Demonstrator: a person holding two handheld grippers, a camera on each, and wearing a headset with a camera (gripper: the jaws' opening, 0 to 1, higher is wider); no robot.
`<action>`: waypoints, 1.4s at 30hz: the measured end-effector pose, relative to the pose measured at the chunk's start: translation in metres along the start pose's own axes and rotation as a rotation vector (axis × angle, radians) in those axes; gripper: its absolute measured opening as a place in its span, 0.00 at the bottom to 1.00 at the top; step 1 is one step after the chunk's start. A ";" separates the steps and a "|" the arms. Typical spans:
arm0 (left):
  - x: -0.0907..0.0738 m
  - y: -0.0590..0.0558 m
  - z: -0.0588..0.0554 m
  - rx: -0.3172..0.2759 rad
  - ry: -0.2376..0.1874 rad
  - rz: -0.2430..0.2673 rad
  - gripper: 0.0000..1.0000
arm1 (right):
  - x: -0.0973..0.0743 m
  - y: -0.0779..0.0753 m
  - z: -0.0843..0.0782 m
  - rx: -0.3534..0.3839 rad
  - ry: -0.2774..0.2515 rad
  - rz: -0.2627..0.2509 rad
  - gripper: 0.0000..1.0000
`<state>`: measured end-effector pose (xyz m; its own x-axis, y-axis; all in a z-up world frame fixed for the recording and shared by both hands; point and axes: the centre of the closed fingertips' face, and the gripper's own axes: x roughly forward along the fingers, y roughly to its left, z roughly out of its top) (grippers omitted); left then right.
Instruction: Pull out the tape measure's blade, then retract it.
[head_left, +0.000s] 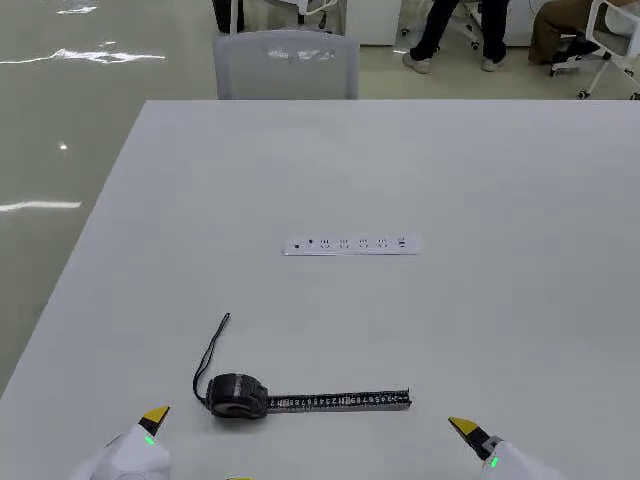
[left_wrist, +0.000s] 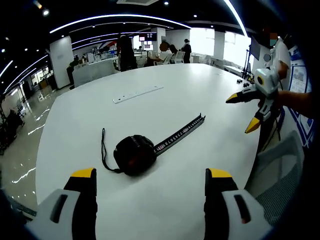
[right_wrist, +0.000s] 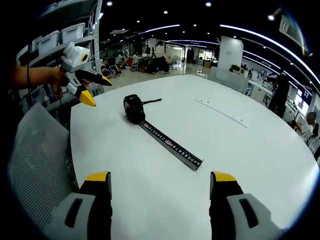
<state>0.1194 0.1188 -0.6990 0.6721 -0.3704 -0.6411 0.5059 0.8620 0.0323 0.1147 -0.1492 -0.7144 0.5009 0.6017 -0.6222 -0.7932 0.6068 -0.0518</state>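
Observation:
A black tape measure (head_left: 237, 395) (left_wrist: 134, 153) (right_wrist: 134, 108) lies on the white table (head_left: 400, 180), its blade (head_left: 338, 402) (left_wrist: 180, 134) (right_wrist: 171, 145) pulled out to the right and its wrist strap (head_left: 211, 350) curling off to the far left. My left gripper (left_wrist: 150, 176) hovers open just short of the case, with nothing between its yellow-tipped fingers (head_left: 155, 415). My right gripper (right_wrist: 159, 179) is open too, off the blade's hooked end, one fingertip (head_left: 464, 427) showing at the lower right. Each gripper appears in the other's view, the right gripper (left_wrist: 245, 111) and the left gripper (right_wrist: 92, 89).
A white power strip (head_left: 351, 245) (left_wrist: 137, 93) (right_wrist: 221, 112) lies flat at mid-table beyond the tape. A grey chair back (head_left: 286, 64) stands at the far edge, with seated people behind. The near table edge runs just under both grippers.

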 end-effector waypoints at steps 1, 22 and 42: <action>0.002 0.001 0.000 -0.016 -0.002 0.008 0.86 | 0.001 -0.001 0.000 -0.014 0.002 0.009 0.81; 0.024 0.015 0.001 -0.211 -0.016 0.128 0.86 | 0.016 -0.027 -0.009 -0.266 0.073 0.190 0.60; 0.046 0.014 0.000 -0.314 -0.017 0.207 0.83 | 0.029 -0.047 -0.007 -0.382 0.103 0.290 0.48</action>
<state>0.1575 0.1137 -0.7277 0.7531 -0.1807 -0.6326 0.1696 0.9824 -0.0788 0.1639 -0.1636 -0.7357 0.2187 0.6512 -0.7267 -0.9750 0.1759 -0.1358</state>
